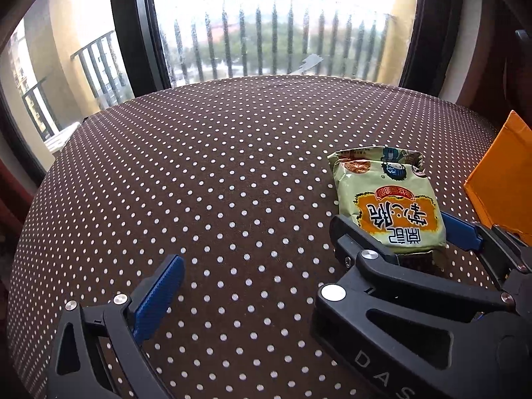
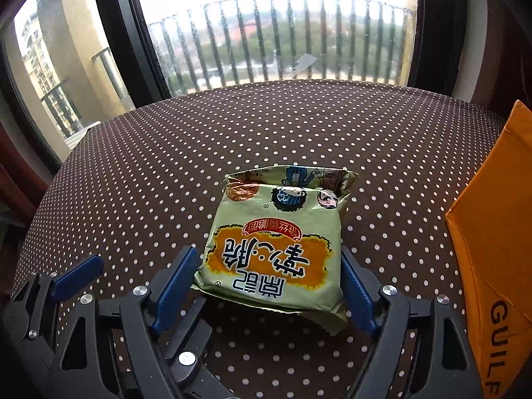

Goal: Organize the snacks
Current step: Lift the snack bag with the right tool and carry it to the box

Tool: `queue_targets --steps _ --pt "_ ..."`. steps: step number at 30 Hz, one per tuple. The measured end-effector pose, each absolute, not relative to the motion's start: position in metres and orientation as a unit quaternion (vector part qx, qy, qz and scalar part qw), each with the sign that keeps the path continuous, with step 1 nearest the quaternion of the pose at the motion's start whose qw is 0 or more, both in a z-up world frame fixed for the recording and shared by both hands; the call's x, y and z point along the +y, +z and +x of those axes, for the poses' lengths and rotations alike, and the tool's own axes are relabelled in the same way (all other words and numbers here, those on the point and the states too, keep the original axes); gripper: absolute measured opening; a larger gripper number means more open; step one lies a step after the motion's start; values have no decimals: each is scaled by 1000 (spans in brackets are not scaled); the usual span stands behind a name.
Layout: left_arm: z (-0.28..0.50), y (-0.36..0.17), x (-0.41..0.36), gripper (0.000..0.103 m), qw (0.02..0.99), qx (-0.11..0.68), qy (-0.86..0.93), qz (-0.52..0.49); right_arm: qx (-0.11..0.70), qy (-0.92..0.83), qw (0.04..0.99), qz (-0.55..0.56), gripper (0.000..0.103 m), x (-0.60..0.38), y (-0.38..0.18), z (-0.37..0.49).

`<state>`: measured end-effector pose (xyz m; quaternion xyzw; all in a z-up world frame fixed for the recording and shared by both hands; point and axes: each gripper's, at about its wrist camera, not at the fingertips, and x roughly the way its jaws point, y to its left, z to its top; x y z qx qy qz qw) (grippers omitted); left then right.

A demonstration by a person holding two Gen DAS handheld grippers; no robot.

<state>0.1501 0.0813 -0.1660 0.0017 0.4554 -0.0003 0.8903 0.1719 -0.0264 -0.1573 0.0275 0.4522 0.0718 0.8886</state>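
Observation:
A pale green snack pack point(image 2: 276, 249) with an orange label lies on the brown polka-dot tablecloth point(image 2: 166, 166). My right gripper point(image 2: 267, 259) straddles the pack's near half, and its blue pads point(image 2: 173, 286) press on both side edges. In the left wrist view the pack point(image 1: 385, 199) sits at the right with the right gripper point(image 1: 392, 224) closed around it. My left gripper point(image 1: 266, 296) hangs to the left of the pack, jaws wide apart over bare cloth. Only its left pad point(image 1: 159, 296) shows; the right gripper's body hides the other finger. The same left pad point(image 2: 76, 276) also appears in the right wrist view.
An orange cardboard box point(image 2: 492, 249) stands at the table's right edge, close to the pack, and also shows in the left wrist view as the box point(image 1: 502, 179). Behind the round table is a large window point(image 1: 282, 33) with a black frame and balcony railing.

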Motion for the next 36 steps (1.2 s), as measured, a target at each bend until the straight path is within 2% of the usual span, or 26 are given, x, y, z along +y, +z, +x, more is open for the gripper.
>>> queue_targets --steps 17,36 --pt "83 -141 64 100 903 430 16 -14 434 97 896 9 83 -42 -134 106" --pt "29 -62 32 98 926 376 27 -14 377 117 919 1 80 -58 -72 50"
